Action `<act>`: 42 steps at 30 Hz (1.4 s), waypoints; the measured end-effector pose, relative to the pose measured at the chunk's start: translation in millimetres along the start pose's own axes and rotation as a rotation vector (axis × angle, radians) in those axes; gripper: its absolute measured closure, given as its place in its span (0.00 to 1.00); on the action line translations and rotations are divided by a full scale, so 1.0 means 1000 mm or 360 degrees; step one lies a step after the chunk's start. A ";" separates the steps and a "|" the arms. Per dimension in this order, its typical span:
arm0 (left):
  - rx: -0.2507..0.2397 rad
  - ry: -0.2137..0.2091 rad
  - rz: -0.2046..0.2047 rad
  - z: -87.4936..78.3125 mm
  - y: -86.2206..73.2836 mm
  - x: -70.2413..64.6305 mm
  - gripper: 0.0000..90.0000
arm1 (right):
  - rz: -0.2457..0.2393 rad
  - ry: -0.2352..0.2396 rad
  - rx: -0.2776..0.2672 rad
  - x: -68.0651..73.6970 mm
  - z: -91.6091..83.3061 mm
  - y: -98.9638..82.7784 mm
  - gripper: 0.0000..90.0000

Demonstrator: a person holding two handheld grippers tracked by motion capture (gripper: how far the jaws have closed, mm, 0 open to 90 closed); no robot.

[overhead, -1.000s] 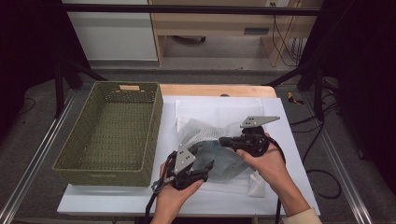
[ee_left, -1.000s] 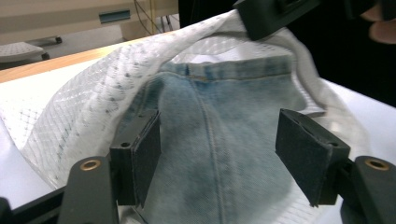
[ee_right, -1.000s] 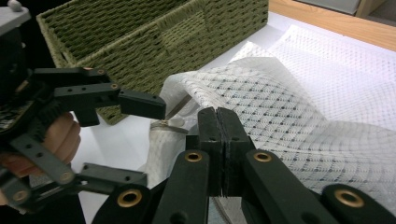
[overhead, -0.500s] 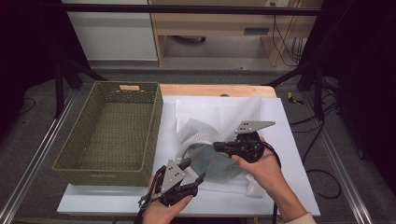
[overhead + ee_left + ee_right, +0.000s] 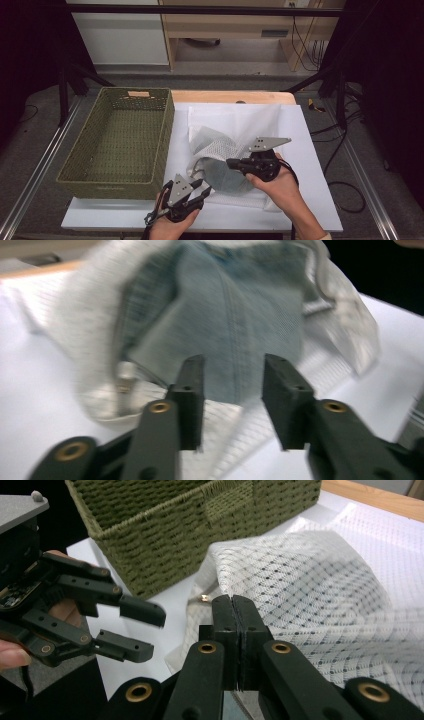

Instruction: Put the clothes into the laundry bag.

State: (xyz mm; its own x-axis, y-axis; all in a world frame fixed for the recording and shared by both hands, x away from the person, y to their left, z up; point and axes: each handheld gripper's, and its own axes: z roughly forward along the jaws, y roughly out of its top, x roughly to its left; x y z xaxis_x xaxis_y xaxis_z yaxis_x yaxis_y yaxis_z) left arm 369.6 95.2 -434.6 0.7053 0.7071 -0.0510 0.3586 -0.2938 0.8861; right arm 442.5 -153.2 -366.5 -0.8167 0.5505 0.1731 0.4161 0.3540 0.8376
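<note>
High view: one white table [image 5: 310,150], one green woven basket [image 5: 117,137] at nine o'clock, one white mesh laundry bag [image 5: 220,142] at centre with one piece of blue denim [image 5: 222,175] showing through its mouth. Two grippers: left gripper [image 5: 200,189] at six o'clock, just beside the bag's near edge, jaws parted, just been closing; right gripper [image 5: 231,163] at four o'clock, over the bag.

Left gripper view: two black jaws rising from six o'clock, apart, with the denim's lower edge in the gap; no pad seen pressing on it. Mesh bag around the denim, one small zip pull [image 5: 125,372] at nine o'clock.

Right gripper view: two jaws pressed together at six o'clock on the mesh bag's edge. Basket at twelve o'clock, left gripper at nine o'clock, jaws apart.
</note>
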 end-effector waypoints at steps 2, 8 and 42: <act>0.0053 -0.0035 -0.0005 0.007 -0.001 -0.006 0.80 | 0.0012 -0.0014 -0.0001 -0.003 -0.001 -0.004 1.00; 0.0173 -0.0097 0.0017 0.032 -0.002 -0.018 0.95 | 0.0024 -0.0043 -0.0024 -0.009 -0.004 -0.010 1.00; 0.0255 0.0008 -0.0012 0.106 0.016 -0.008 1.00 | 0.0090 -0.0196 0.0016 -0.022 -0.002 -0.028 1.00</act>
State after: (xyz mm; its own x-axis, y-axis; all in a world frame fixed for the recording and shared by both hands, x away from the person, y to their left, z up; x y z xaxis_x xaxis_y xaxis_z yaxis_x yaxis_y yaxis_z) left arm 434.4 16.5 -468.4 0.6993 0.7127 -0.0551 0.4573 -0.3867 0.8009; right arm 448.8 -176.4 -392.7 -0.7368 0.6581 0.1548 0.4647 0.3268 0.8230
